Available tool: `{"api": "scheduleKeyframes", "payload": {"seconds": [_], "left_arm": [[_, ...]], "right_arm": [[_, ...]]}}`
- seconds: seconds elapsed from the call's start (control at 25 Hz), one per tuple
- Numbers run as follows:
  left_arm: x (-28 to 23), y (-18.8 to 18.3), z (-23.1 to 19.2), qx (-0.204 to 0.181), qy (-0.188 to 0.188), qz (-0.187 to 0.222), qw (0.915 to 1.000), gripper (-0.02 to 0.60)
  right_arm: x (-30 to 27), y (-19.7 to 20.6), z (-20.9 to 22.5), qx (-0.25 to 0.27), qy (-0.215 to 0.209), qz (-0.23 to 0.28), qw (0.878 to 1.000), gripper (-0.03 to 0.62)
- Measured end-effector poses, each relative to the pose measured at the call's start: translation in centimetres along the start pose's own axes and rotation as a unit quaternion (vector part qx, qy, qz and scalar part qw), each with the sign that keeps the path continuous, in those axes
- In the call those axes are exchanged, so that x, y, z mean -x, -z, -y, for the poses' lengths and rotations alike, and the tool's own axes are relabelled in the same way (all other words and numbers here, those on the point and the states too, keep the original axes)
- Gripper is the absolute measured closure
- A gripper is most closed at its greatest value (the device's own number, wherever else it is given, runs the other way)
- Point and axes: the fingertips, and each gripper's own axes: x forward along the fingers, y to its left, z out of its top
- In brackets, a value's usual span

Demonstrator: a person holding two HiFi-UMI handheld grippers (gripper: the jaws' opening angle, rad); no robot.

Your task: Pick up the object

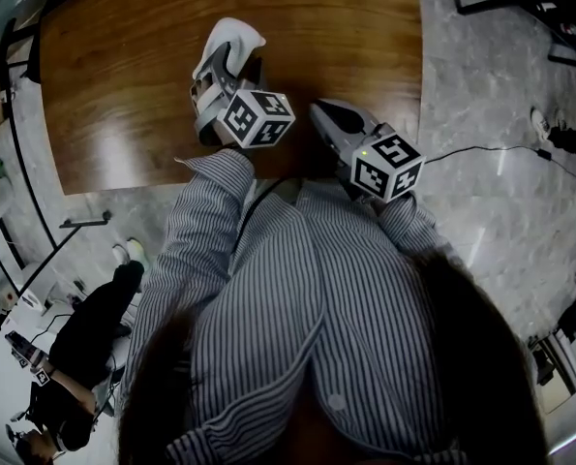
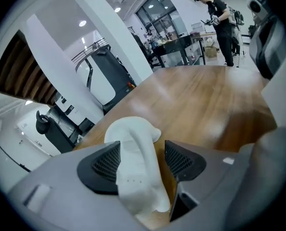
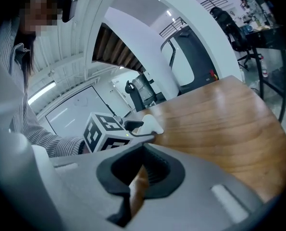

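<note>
The left gripper (image 1: 226,66) (image 2: 143,149) hangs over the wooden surface (image 1: 336,37) in the upper middle of the head view. Its 2 jaws stand wide. The white object (image 1: 234,37) (image 2: 133,134), soft-looking and curved, lies on the surface between them. In the left gripper view it sits against the left-hand pad, with a gap of bare wood showing before the right-hand pad. The right gripper (image 1: 331,119) (image 3: 142,170) is just right of centre in the head view, near the surface's front edge. Its jaws are drawn together to a thin slit with nothing in them. In the right gripper view, the white object (image 3: 150,124) shows left of centre, beside the left gripper's marker cube (image 3: 103,131).
</note>
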Motion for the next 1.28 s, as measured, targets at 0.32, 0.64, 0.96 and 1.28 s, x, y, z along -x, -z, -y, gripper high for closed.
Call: {"api": "scheduleKeyframes", "payload": {"seconds": [0.32,0.64,0.96,1.28], "left_arm": [[-0.9,0.8,-0.8,-0.033,-0.016,-0.009,0.9993,0.341],[1.1,1.1,-1.1,-0.015,0.028,0.019,0.9993,0.374],[4.9,0.8,-0.5,0.048,0.081,0.054,0.9941,0.425],[9.8,-1.0,-1.3,0.190,0.150,0.141,0.9599,0.428]], "right_arm": [[0.4,-0.9,1.4,-0.020,-0.002,0.008,1.000,0.592],[-0.1,-1.9,0.6,-0.012,-0.021,0.014,1.000,0.592],[-0.1,-3.0,-1.2,0.004,-0.033,0.031,0.999,0.592],[-0.2,-5.1,-3.4,0.028,-0.043,0.057,0.997,0.592]]}}
